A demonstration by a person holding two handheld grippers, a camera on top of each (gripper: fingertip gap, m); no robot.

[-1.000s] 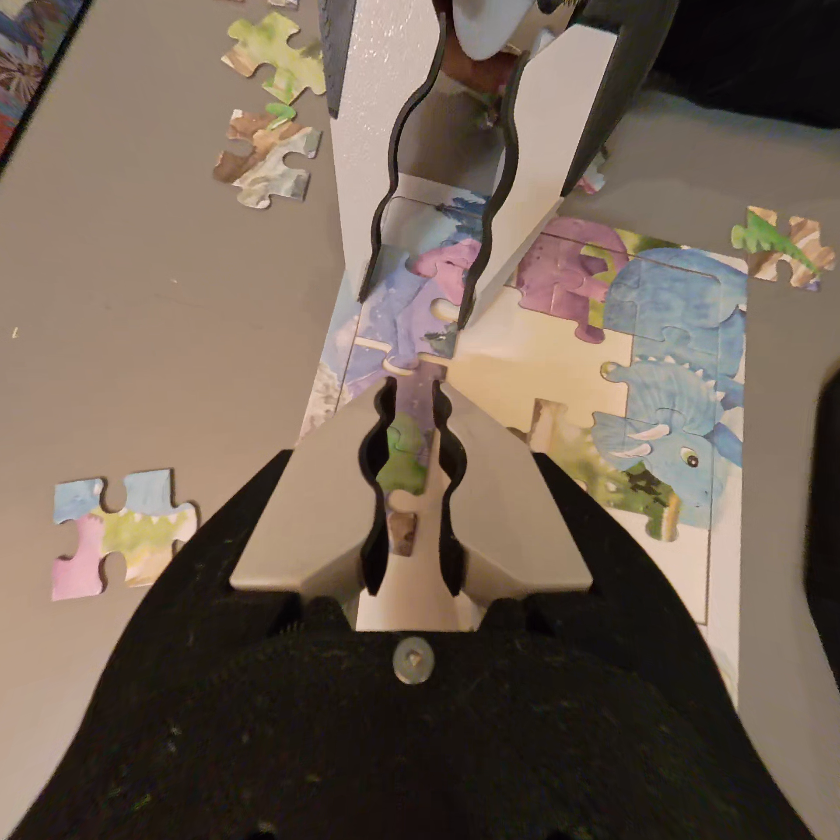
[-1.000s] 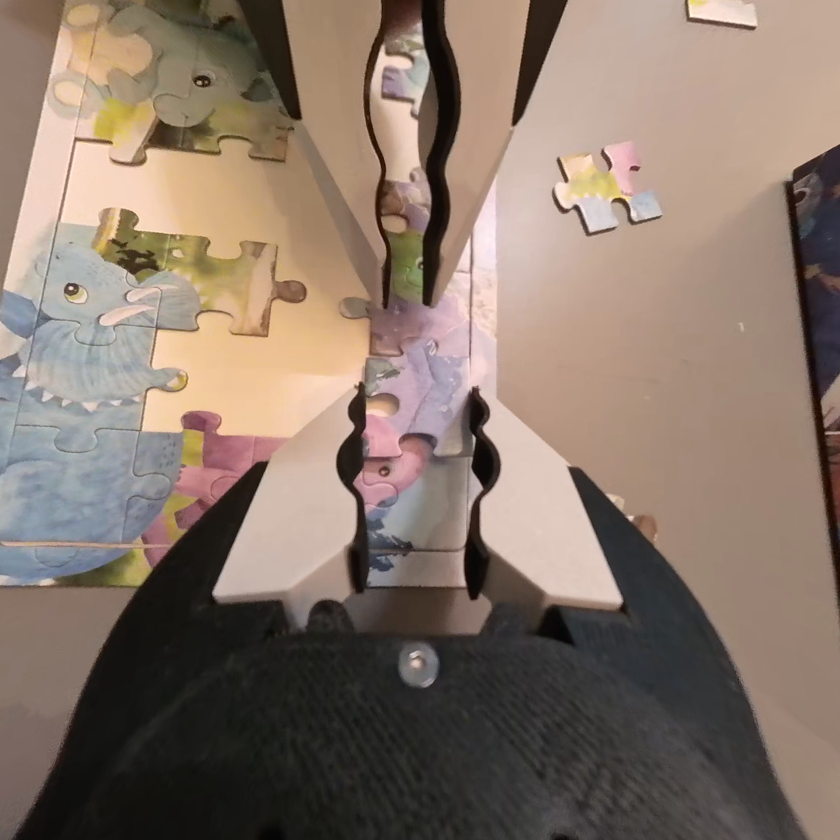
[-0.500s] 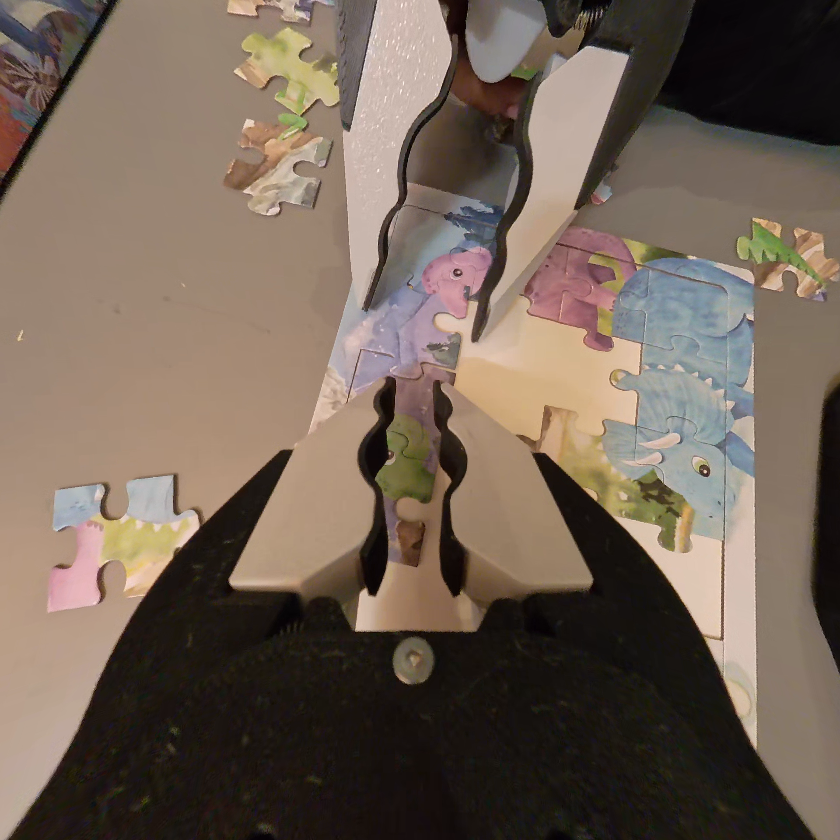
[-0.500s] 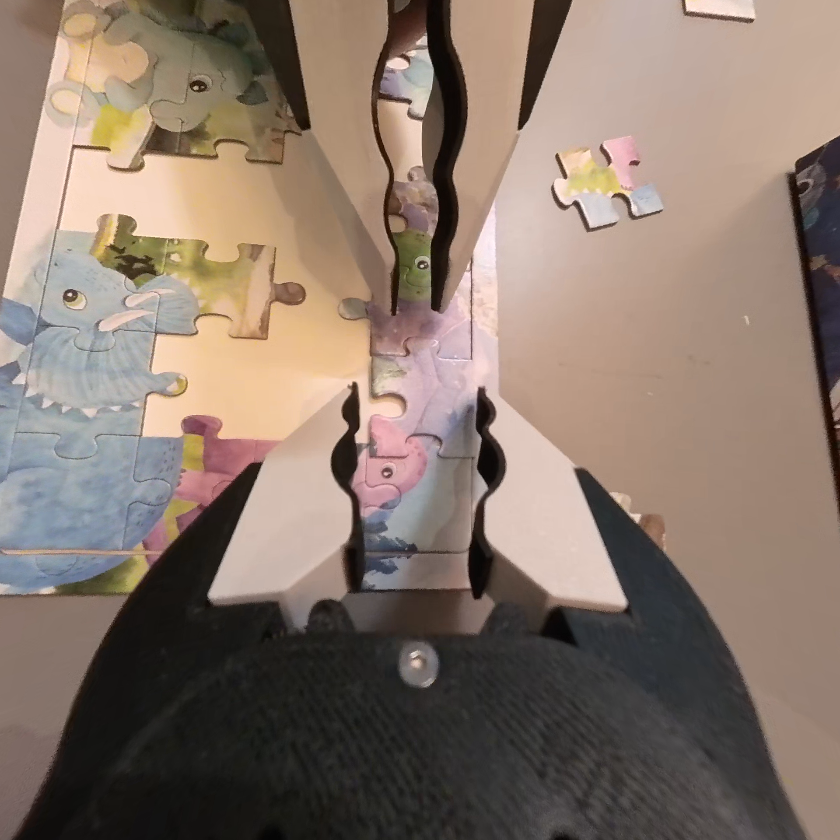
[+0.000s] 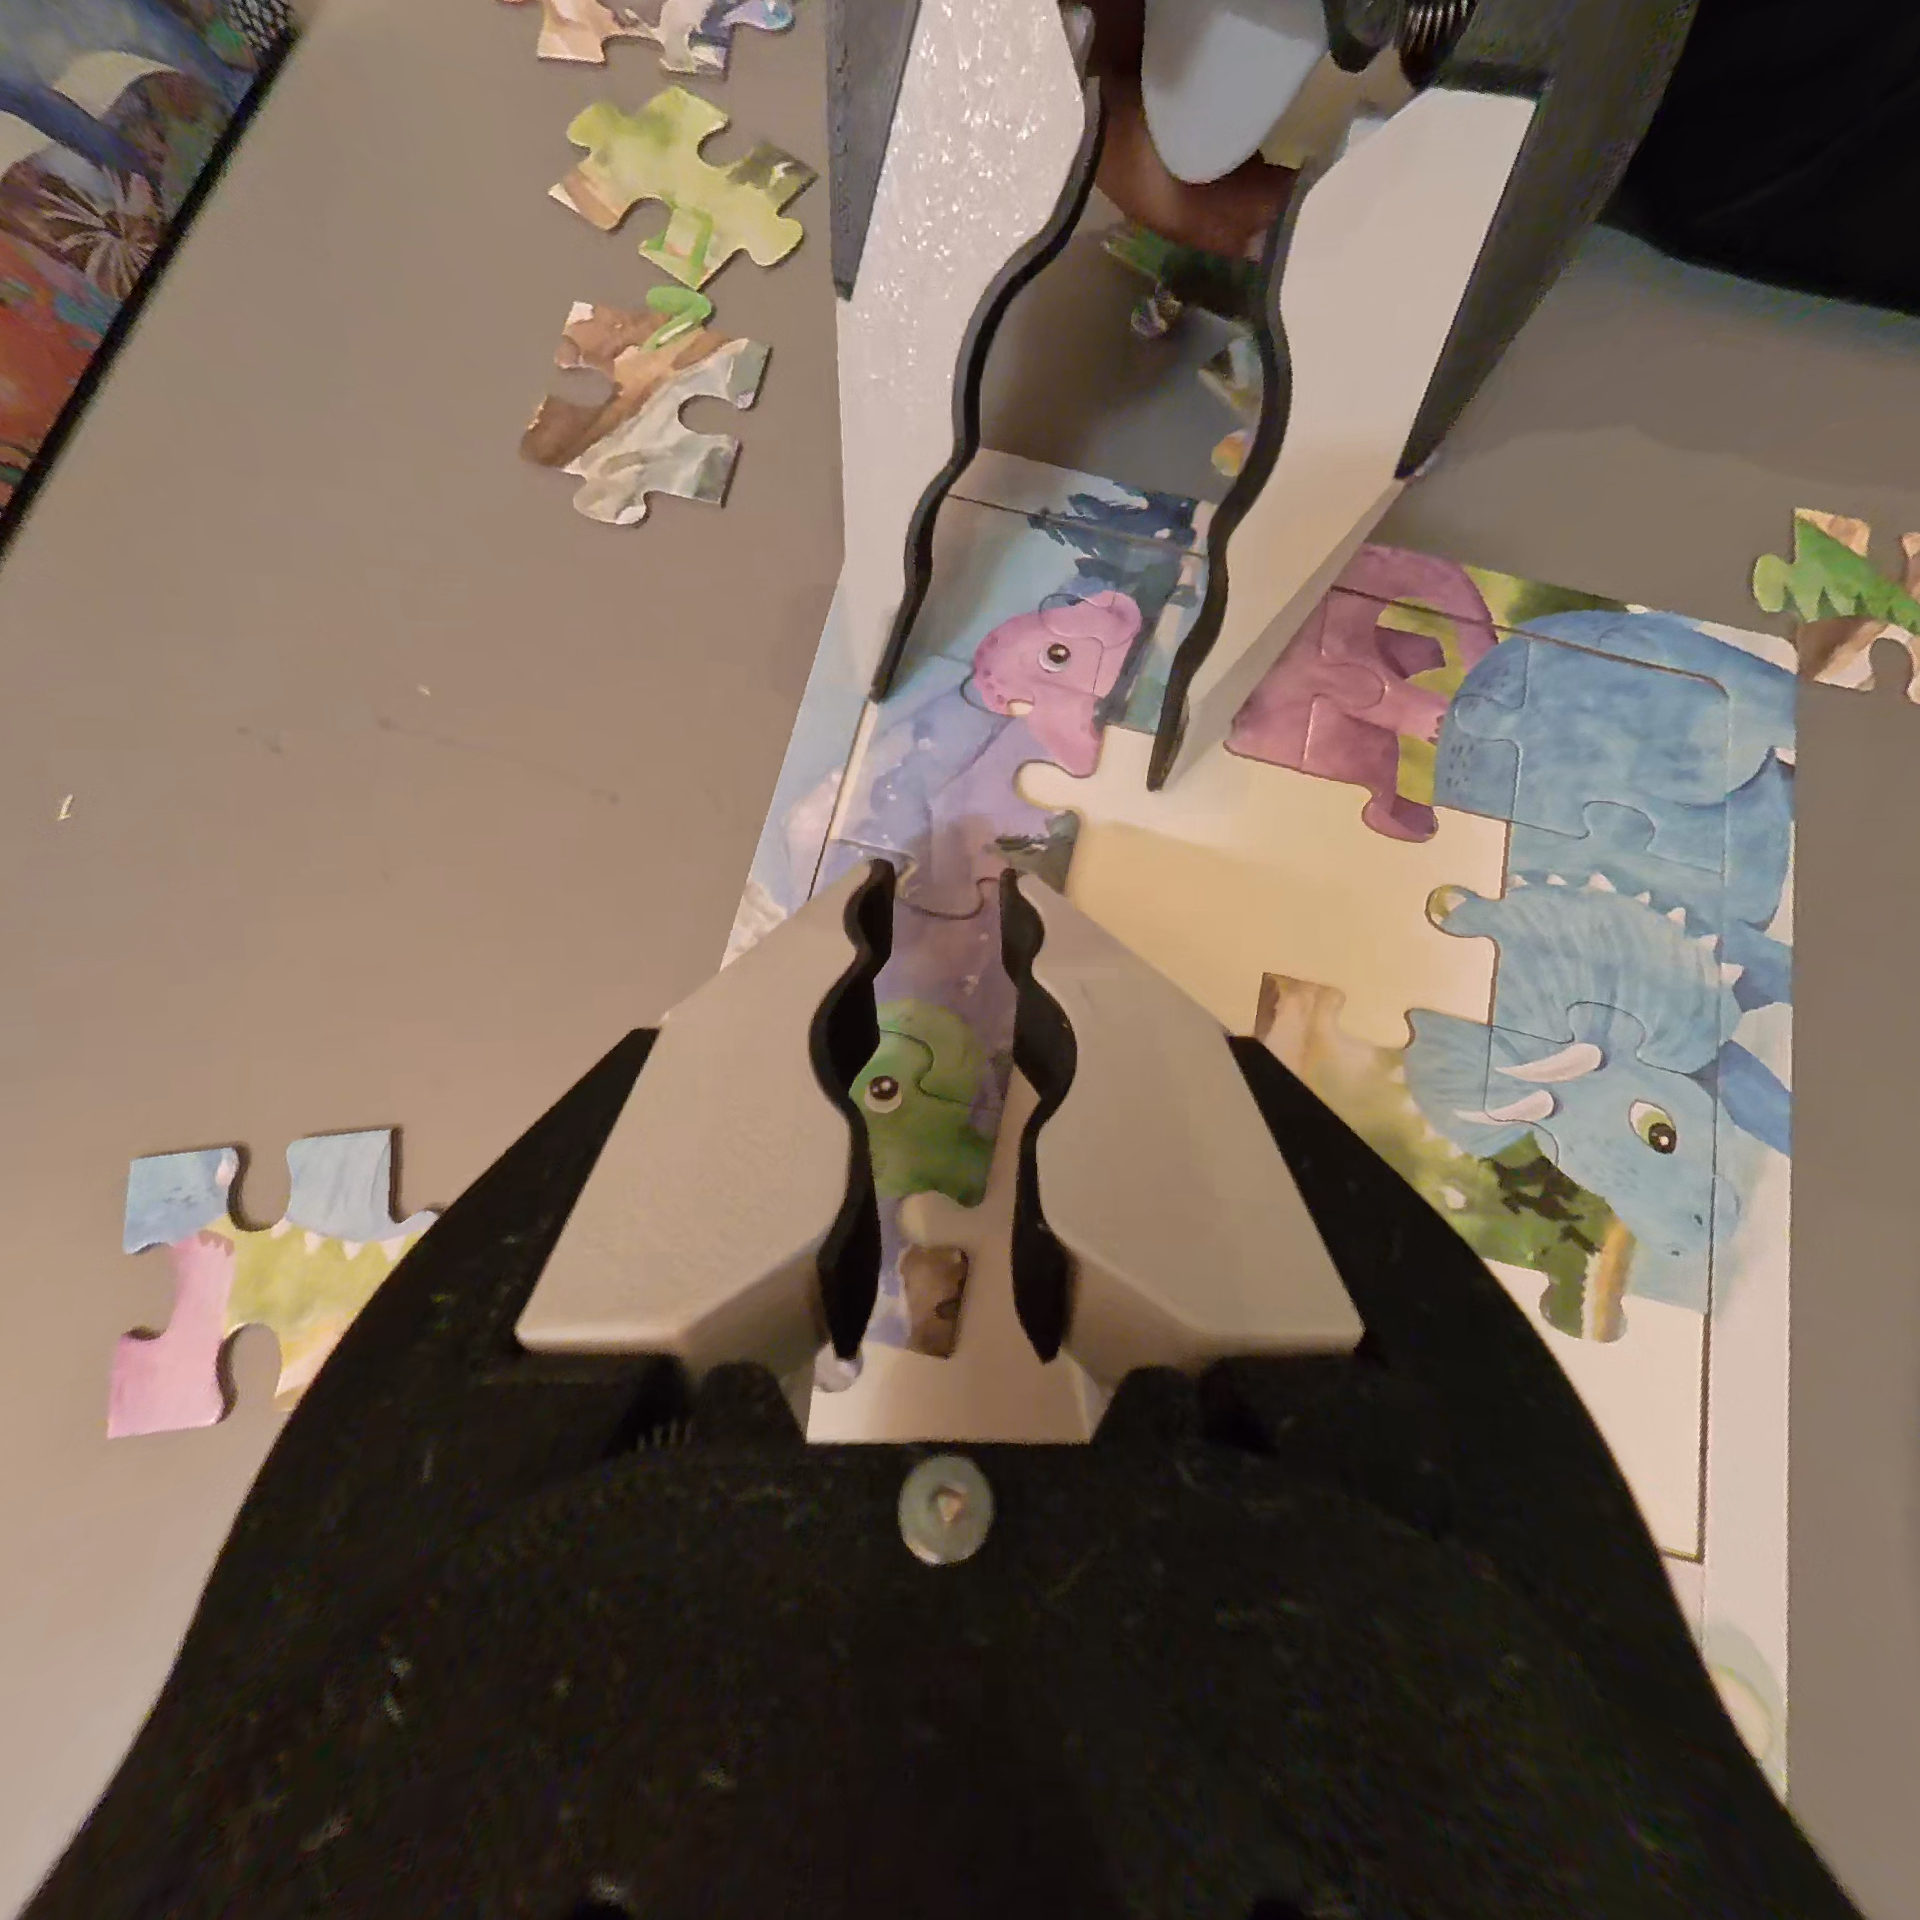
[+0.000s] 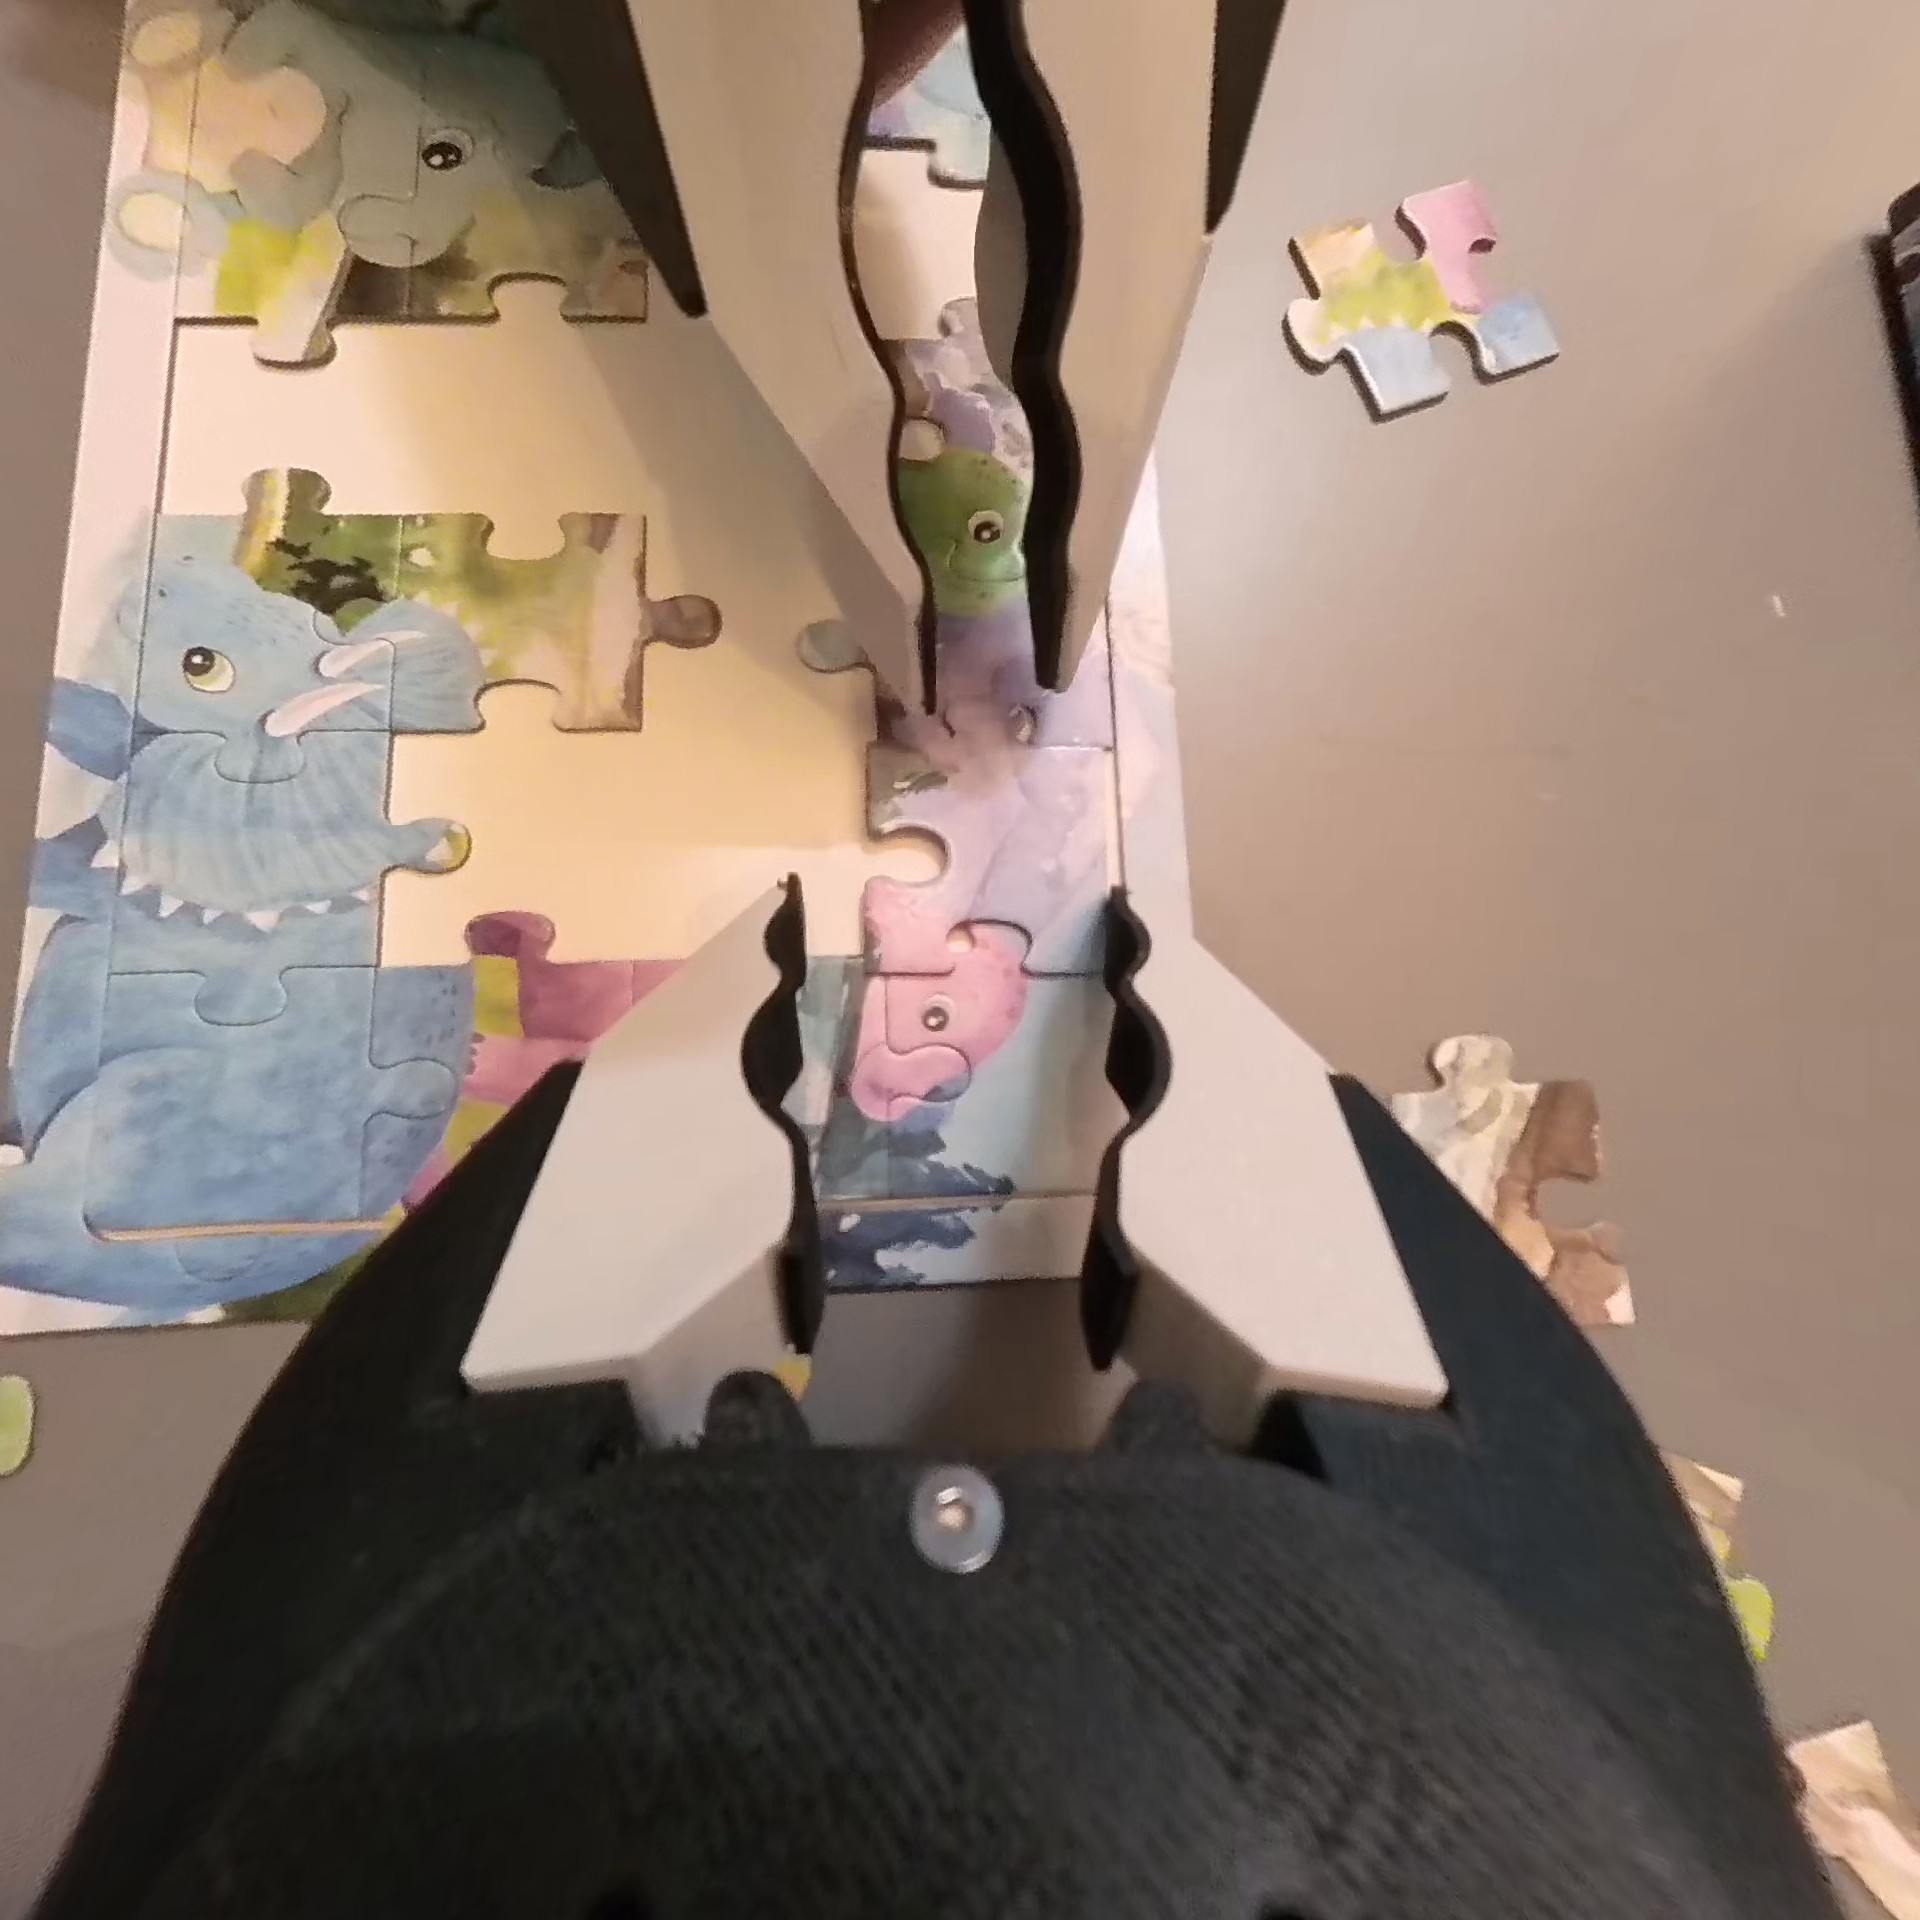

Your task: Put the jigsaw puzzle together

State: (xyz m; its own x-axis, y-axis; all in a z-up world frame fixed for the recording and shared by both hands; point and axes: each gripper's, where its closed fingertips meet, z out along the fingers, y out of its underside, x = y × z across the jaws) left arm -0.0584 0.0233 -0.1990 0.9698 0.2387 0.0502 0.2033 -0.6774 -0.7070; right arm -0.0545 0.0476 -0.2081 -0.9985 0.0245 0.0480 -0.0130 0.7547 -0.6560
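Left wrist view looks down on the puzzle board (image 5: 1621,1455), a pale tray lying flat on the grey table (image 5: 416,727) and partly filled with dinosaur pieces; its bare cream middle is the landmark for everything else. Along the board's left edge runs a joined column of pieces, among them the green dinosaur piece (image 5: 925,1112) and, farther from the camera, the pink dinosaur piece (image 5: 1049,675). To the right of the bare middle sits the blue triceratops section (image 5: 1621,1039). Loose pieces lie on the table off the board's left side, including a pink-and-blue piece (image 5: 249,1268). The pieces look like thin, light, stiff card: easy to slide, likely to bend or lift at a tab if pinched hard, so each is best taken by its edges across the flat body, not by a knob. The left gripper (image 5: 940,883) has its jaws a narrow gap apart, poised over the green dinosaur piece and clasping nothing that can be seen; whether its tips touch the card I cannot tell. The right gripper (image 6: 951,894) is spread wider over the pink dinosaur piece, holding nothing.
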